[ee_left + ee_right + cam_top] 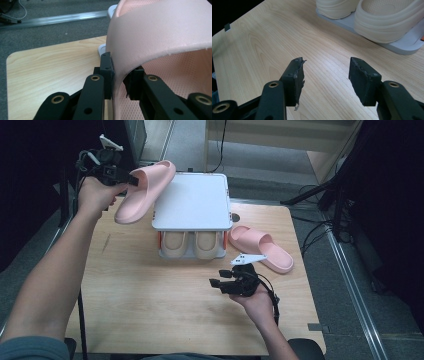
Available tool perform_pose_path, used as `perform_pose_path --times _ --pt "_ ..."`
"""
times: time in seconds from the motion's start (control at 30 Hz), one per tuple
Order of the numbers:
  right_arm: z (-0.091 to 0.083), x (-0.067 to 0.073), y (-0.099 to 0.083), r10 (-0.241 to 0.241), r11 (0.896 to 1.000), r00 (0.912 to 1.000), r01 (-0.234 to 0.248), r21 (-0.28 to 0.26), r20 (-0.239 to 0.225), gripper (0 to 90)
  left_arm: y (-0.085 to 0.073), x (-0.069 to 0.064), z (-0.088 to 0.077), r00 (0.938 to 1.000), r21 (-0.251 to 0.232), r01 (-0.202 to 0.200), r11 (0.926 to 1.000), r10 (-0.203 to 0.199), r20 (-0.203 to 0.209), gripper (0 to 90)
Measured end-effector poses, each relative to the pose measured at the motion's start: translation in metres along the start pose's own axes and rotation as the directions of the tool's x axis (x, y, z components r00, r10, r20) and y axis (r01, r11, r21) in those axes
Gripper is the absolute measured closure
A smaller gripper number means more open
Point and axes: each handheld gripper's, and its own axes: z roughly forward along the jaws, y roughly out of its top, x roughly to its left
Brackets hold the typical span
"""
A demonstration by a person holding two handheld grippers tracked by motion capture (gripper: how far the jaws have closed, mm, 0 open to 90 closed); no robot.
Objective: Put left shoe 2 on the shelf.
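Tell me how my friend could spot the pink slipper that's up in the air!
Find the white shoe rack in the middle of the wooden table. Look to its top left corner, where the left hand-held gripper pinches the strap of a pink slipper. It hangs tilted above the table, while the other pink slipper lies flat to the right of the rack.

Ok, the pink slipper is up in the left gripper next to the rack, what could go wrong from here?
1. The left gripper pinches only the strap edge of the raised pink slipper, so it may swing or slip free.
2. It hangs tilted beside the white rack; its sole could catch the top shelf's edge.
3. The right gripper is open and empty, so nothing steadies the rack if bumped.
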Motion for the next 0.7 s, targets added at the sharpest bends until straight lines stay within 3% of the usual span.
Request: perform_pose_path --times 0.23,0.43,0.7 --pt "0.000 0.002 0.000 -0.016 1.000 0.9999 0.016 0.005 0.003 46.2 0.022 -0.027 0.025 0.9996 0.021 -0.023 0.9995 0.023 -0.019 76.8" --pt "0.000 0.002 0.000 -0.022 1.000 0.9998 0.022 0.002 -0.001 46.2 0.029 -0.037 0.039 0.9999 0.041 -0.004 0.9991 0.005 -0.012 75.9" --pt "0.000 0.002 0.000 -0.027 1.000 0.9996 0.027 0.003 -0.004 46.2 0.029 -0.050 0.054 0.9990 0.064 -0.010 0.9979 0.013 -0.042 71.5"
